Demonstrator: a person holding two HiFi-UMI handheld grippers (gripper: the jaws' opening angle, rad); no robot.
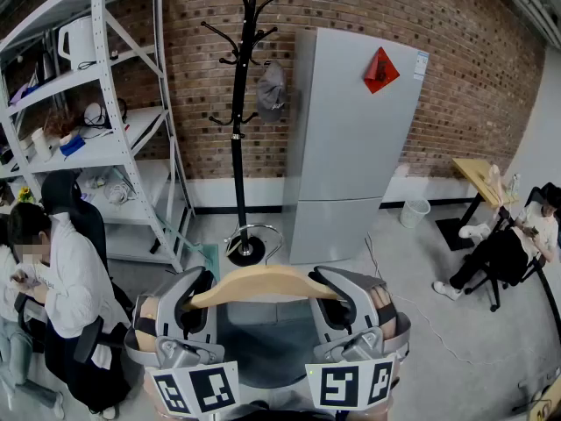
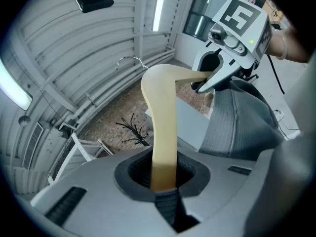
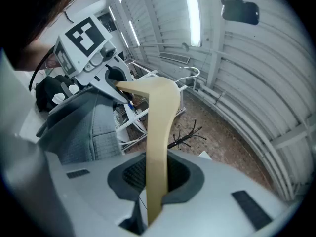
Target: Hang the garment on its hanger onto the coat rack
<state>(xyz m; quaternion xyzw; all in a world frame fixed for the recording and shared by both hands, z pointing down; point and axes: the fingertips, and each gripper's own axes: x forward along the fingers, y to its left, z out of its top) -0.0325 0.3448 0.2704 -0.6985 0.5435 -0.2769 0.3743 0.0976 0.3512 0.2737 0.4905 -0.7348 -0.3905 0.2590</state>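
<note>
– Hanger [image 1: 263,281] first: the left gripper [image 1: 200,300] and the right gripper [image 1: 337,298] each have their fingers drawn narrow and pressed on one wooden arm. It sits level, with the grey garment [image 1: 263,353] draped below between them. We stand well short of the coat rack [image 1: 243,103], roughly in line with its pole.

– So we judge this to be the carry. To do it well we should lift both ends evenly so the metal hook [image 1: 255,235] rides upright. Then we bring it above one of the rack's upturned branches and lower it on before either pair of fingers lets go.

– Which branch? A grey cap [image 1: 272,89] hangs on the rack's right side, so we would pick a free one on its left or front.

– What crowds us? Nearer than the rack and to its left a person [image 1: 61,292] sits on a chair, so we should swing the garment wide of them. The white shelf unit [image 1: 105,121] stands left of the rack and the grey fridge [image 1: 351,147] just beside it on the right. That makes our approach a narrow lane.

– Another seated person [image 1: 504,257] is far off to the rack's right and should not trouble us.
</note>
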